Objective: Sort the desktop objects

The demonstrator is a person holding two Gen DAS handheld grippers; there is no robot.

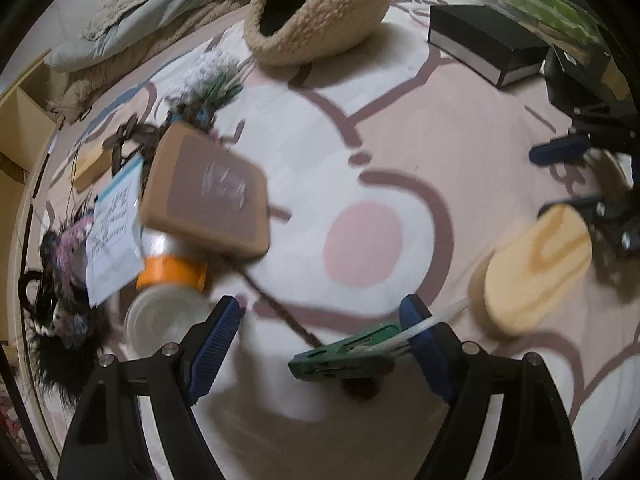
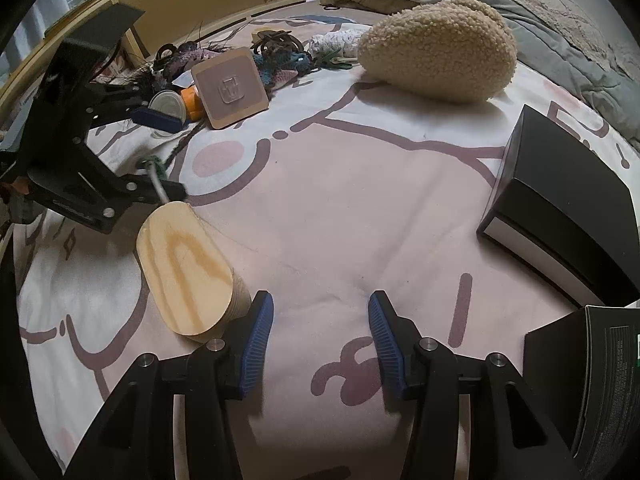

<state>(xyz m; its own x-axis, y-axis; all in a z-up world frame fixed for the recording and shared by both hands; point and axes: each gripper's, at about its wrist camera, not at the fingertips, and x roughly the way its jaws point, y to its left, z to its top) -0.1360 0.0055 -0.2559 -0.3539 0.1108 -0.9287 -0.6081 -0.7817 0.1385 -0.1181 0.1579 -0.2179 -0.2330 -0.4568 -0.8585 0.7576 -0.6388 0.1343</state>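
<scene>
Green clip [image 1: 344, 354] about to get grabbed, and this could go sideways

Clip lies on the cartoon bedsheet [image 1: 380, 128], between the left gripper [image 1: 326, 346] jaws but hugging the right pad, with a whitish tube [image 1: 436, 318] running off it past that pad and a braided cord [image 1: 280, 312] ending right at it. My guess: if the jaws close like this, the clip gets pinched off-centre and twists out, or the tube gets caught too. The view's blurry as well, so aim looks shaky. The left jaws stand wide and, as far as I can tell, press on nothing yet. The right gripper [image 2: 320, 332] sits on the far side of the wooden oval block [image 2: 186, 270] from the clip, jaws partly apart and empty over bare sheet, its left finger just beside the block; can't tell if they touch.
</scene>
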